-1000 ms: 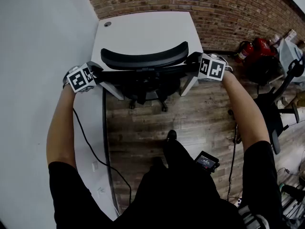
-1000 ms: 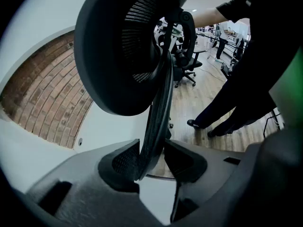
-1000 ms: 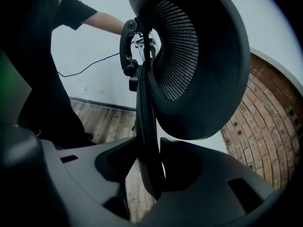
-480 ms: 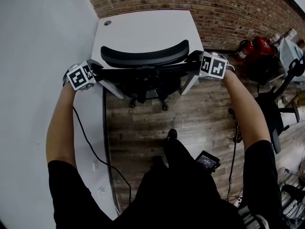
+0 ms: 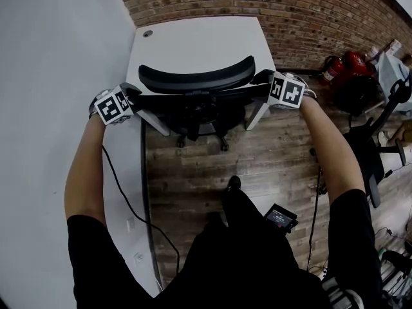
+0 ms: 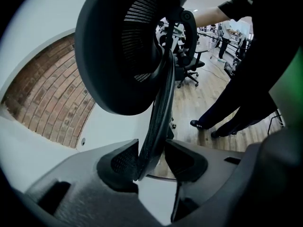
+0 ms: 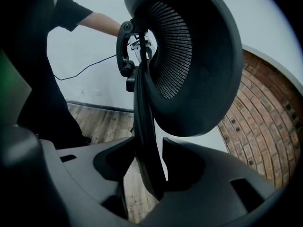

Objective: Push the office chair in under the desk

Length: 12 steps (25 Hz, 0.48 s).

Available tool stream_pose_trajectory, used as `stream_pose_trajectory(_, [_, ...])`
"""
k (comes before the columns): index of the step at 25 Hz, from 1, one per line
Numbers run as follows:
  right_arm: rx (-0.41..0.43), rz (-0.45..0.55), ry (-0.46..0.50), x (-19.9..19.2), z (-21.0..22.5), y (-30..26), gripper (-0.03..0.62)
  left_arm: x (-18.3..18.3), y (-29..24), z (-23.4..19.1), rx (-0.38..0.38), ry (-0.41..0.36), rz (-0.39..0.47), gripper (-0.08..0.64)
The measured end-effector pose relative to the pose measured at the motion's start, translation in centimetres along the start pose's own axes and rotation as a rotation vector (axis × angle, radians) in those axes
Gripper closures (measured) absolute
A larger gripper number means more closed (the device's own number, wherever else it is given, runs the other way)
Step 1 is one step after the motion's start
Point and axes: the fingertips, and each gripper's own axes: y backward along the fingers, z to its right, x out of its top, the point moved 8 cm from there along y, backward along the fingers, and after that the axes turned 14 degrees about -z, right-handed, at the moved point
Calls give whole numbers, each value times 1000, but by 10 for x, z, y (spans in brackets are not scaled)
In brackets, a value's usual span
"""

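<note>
Wood-plank floor (image 5: 270, 166) is bare around the castors, so the risks lie higher up. The white rectangular tabletop (image 5: 193, 44) stands against the brick wall, and the black mesh-backed office chair (image 5: 196, 79) already has its seat largely beneath it, its back close to the front edge. Any further shove could knock the back frame or headrest against that edge, or a castor against a desk leg.

The left tongs (image 5: 132, 94) and the right tongs (image 5: 261, 82) straddle opposite side rims of the chair back. Both have just been opening. The rim runs between each pair of pads, leaning on one pad, with a sliver of daylight at the other. With that slack, a push would likely let the rim slide out. Uneven pressure could swivel the chair and leave it crooked.
</note>
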Motion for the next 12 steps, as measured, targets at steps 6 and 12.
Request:
stream_pose_trajectory(6, [-74, 18, -28, -4, -7, 5, 390, -13, -1, 10, 129, -42, 13, 379])
stream_pose_trajectory(12, [-98, 122, -73, 0, -10, 35, 419, -18, 26, 13, 191, 19, 63, 376])
